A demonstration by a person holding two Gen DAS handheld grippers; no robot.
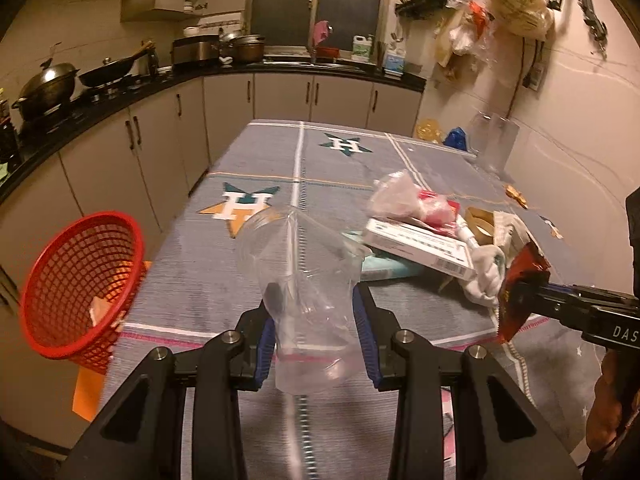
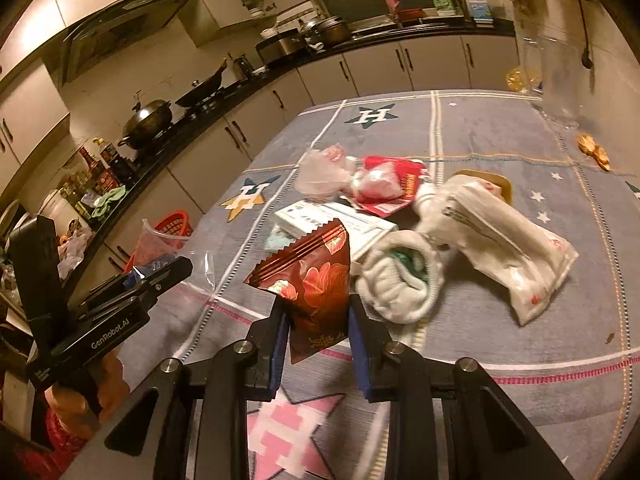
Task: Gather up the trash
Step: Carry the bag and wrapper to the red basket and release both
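Note:
My left gripper point(image 1: 314, 300) is shut on a clear plastic cup point(image 1: 296, 264), whose crumpled body sits between the blue pads above the grey tablecloth point(image 1: 256, 152). A red mesh basket point(image 1: 80, 276) stands tilted off the table's left edge with a scrap inside. My right gripper point(image 2: 316, 312) is shut on a dark red snack wrapper point(image 2: 316, 276), held upright over the cloth. In the left wrist view the right gripper point(image 1: 520, 300) and the wrapper point(image 1: 524, 268) show at the right. In the right wrist view the left gripper point(image 2: 160, 272), the cup point(image 2: 156, 240) and the basket point(image 2: 174, 222) show at the left.
A pile lies mid-table: a white box point(image 1: 420, 244), a crumpled clear bag point(image 1: 394, 196), a red packet point(image 2: 384, 184), a white sock point(image 2: 400, 284) and a white pouch point(image 2: 500, 244). A tall clear container point(image 1: 494, 140) stands by the right wall. Cabinets and a black counter run along the left.

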